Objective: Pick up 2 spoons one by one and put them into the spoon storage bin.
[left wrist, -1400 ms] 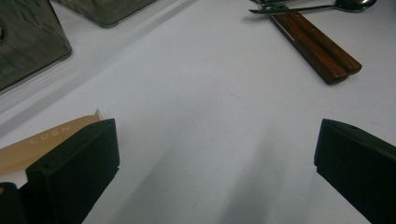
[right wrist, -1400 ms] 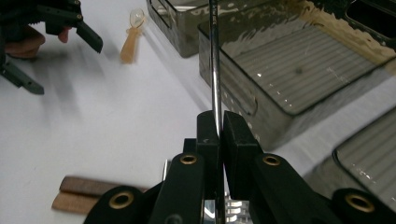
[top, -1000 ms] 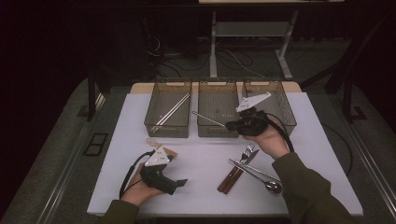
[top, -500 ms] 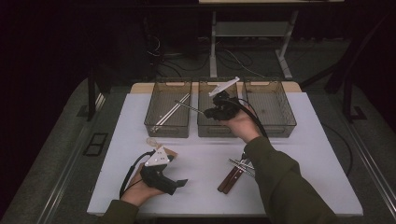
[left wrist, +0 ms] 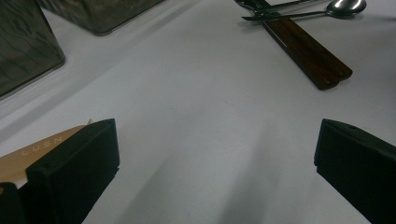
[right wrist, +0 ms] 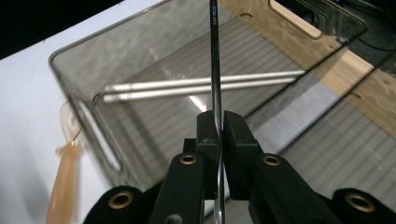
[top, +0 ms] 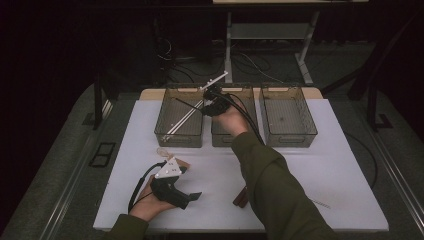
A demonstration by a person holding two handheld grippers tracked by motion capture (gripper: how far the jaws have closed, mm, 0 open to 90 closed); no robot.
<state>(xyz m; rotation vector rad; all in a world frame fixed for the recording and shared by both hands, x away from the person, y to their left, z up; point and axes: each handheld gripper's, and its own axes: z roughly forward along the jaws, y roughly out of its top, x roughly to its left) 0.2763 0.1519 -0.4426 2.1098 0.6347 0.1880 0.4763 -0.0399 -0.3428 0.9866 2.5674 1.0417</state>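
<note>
While the desk (top: 320, 170) lies mostly bare, three bins stand in a row along its far edge, and the right gripper (top: 212, 102) hangs over the left bin (top: 172, 131) with a chopstick (right wrist: 215, 51) pinched between its pressed-together jaws. In the right gripper view the chopstick runs straight up and away from the jaws, out over the bin's floor, crossing above two silver chopsticks (right wrist: 201, 86) that lie side by side on that floor. Its long axis sits nearly square to theirs, so I judge the drop would want a turn of the wrist to lay it alongside them. That arm is stretched far forward and across. Near the front edge the left gripper (top: 172, 190) rests low on the desk, jaws spread wide on nothing, facing a spoon (left wrist: 345, 6) and brown handles (left wrist: 308, 49).
</note>
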